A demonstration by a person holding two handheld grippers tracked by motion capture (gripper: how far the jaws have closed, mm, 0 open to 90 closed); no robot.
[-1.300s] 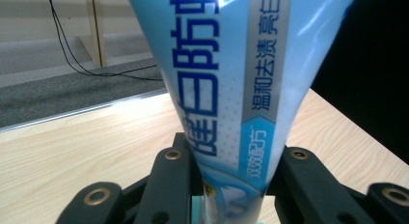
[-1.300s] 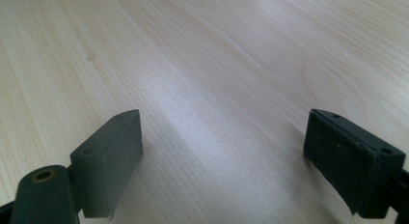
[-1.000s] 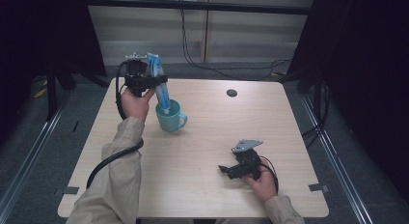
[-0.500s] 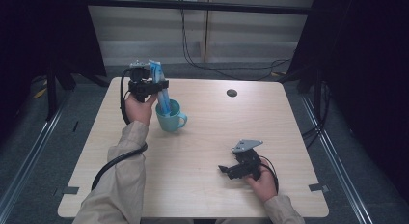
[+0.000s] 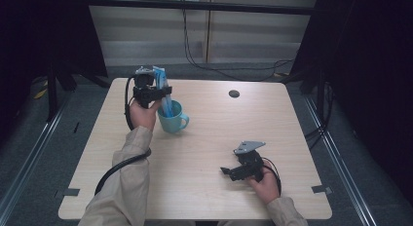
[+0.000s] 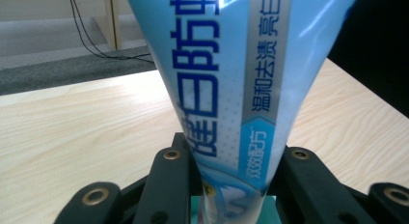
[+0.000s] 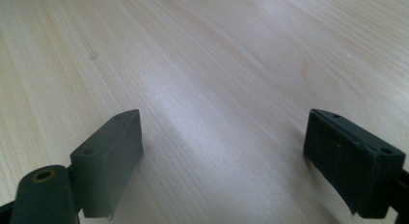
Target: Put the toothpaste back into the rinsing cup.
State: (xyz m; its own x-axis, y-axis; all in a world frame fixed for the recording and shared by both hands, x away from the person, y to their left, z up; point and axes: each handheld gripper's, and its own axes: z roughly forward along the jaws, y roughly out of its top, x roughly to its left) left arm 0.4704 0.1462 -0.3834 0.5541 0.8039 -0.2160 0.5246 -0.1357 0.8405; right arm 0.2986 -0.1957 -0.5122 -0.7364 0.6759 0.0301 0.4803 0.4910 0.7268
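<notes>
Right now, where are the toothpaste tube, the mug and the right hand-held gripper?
toothpaste tube [image 6: 231,84], left gripper view, printed front.
mug [image 5: 171,124], high view, outer wall.
right hand-held gripper [image 7: 226,156], right gripper view, between its jaws.

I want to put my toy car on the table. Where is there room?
There is bare wood between the cup and the right gripper, and at the far right beyond the dark round spot. It is crowded at the far left, where the left gripper holds a toothpaste tube in the cup.

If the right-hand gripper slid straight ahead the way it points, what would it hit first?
Probably nothing: beyond the open right gripper lies only bare table as far as its view reaches.
</notes>
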